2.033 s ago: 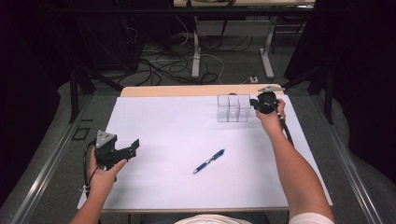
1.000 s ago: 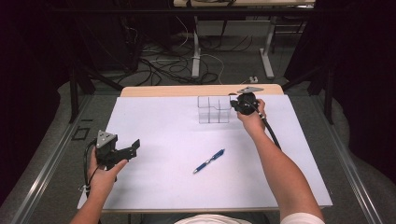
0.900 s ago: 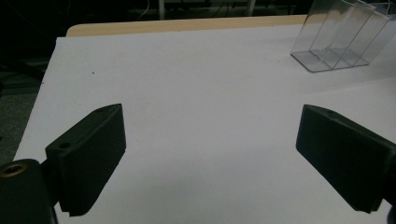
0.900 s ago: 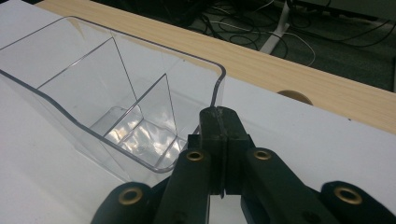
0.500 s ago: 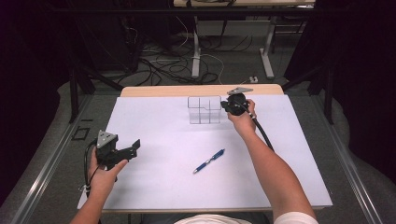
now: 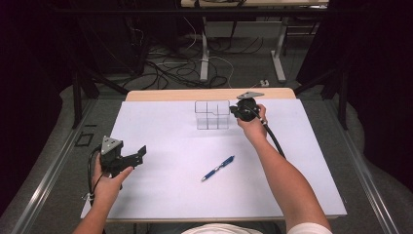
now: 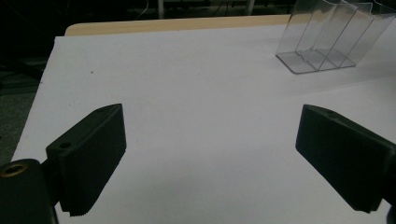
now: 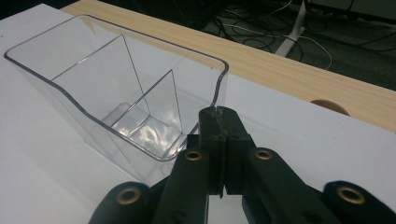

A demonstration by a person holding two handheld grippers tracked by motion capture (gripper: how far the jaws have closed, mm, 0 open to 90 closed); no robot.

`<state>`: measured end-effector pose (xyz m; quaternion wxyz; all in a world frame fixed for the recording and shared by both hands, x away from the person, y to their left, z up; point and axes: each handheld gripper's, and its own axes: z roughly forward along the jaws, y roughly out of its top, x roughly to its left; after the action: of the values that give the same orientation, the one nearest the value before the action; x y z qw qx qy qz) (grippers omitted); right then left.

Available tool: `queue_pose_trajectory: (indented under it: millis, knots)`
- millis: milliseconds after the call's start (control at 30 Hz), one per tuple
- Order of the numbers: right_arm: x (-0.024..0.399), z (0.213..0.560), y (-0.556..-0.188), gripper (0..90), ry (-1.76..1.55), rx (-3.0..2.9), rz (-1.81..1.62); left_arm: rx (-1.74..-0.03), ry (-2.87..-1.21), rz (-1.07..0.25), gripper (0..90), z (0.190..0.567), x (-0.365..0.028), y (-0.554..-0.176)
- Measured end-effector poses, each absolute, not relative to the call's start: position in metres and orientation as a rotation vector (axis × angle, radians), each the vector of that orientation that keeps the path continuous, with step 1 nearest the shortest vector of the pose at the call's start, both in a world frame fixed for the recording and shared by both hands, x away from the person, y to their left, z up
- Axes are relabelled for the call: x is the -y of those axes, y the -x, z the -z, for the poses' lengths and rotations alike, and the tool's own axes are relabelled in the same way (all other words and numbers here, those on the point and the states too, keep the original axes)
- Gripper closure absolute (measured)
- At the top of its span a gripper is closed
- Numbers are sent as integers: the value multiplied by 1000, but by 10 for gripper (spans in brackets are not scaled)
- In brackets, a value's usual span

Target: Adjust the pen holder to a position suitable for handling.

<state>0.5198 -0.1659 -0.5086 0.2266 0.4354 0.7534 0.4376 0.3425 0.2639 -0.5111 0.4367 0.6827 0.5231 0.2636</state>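
- Near the far edge of the white-covered table (image 6: 160, 122), the clear plastic divided organiser (image 6: 212, 114) stands upright, its right wall pinched by the right tongs (image 8: 218, 122).
- Left tongs (image 6: 137, 156) hover spread wide, holding nothing.
- Step in hand looks like repositioning the organiser.
- Next: probably release it, then fetch the blue pen (image 6: 218, 168).

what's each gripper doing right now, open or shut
Left gripper: open, holding nothing, above the white sheet.
Right gripper: shut on the wall of the clear organizer.
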Motion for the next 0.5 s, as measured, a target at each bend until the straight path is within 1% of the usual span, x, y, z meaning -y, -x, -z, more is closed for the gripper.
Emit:
queue_pose_trajectory:
  millis: [367,500]
  knots:
    - [175,494,-505,822,-1179,-2036,-1249,-1301,-1699,-659,95,511,-263,-343]
    - [176,489,-494,760,-1167,-2029,-1272,-1300,-1700,-658,98,511,-262,-343]
